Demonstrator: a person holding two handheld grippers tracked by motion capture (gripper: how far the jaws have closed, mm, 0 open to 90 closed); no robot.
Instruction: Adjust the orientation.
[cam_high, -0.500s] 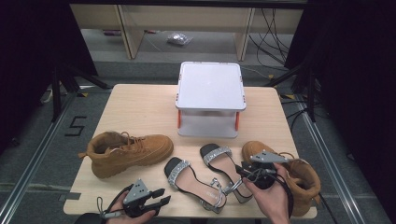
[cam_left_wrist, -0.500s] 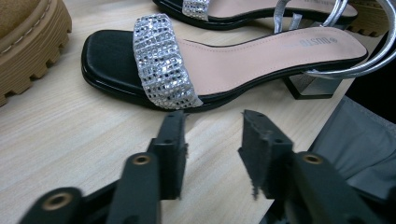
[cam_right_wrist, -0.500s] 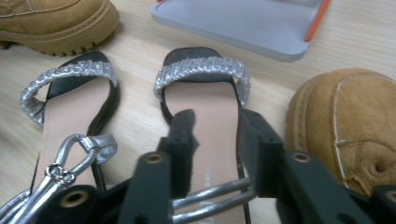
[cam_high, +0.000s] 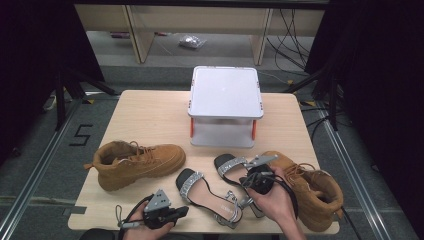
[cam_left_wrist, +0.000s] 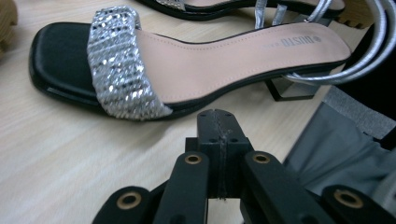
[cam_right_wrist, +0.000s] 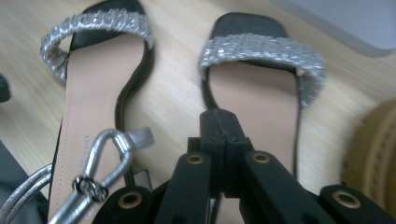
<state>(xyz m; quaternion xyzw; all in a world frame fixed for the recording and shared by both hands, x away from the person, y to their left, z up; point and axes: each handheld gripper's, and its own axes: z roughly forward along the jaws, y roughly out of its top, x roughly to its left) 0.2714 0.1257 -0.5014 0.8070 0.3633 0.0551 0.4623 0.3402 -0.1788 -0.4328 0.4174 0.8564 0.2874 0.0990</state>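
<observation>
Clenched on nothing, both pairs of fingers sit pressed together: the left gripper view shows the left gripper (cam_left_wrist: 217, 122) with its black tips meeting just short of the near sandal (cam_left_wrist: 187, 65), and the right gripper view shows the right gripper (cam_right_wrist: 219, 122) likewise pinched shut above the insole of the far sandal (cam_right_wrist: 254, 98). From the high view, the left gripper (cam_high: 181, 211) lies low at the front edge of the counter (cam_high: 150, 120), pointing across toward the near sandal (cam_high: 207, 197), close to it but apart. The right gripper (cam_high: 247, 181) hovers over the heel end of the far sandal (cam_high: 231, 166), the person's right hand (cam_high: 275, 200) partly covering the sandal's straps. Both sandals rest flat on the counter, side by side near its front edge, toes with glittery bands pointing away and to the left. One tan boot (cam_high: 135, 162) lies to their left; the other tan boot (cam_high: 310, 192) sits behind the right hand. A white lidded box (cam_high: 225, 102) stands toward the far middle of the counter.

Compared with half a second earlier, both grippers are in nearly the same places and the sandals, boots and box lie as they did; neither pair of fingers has opened.
</observation>
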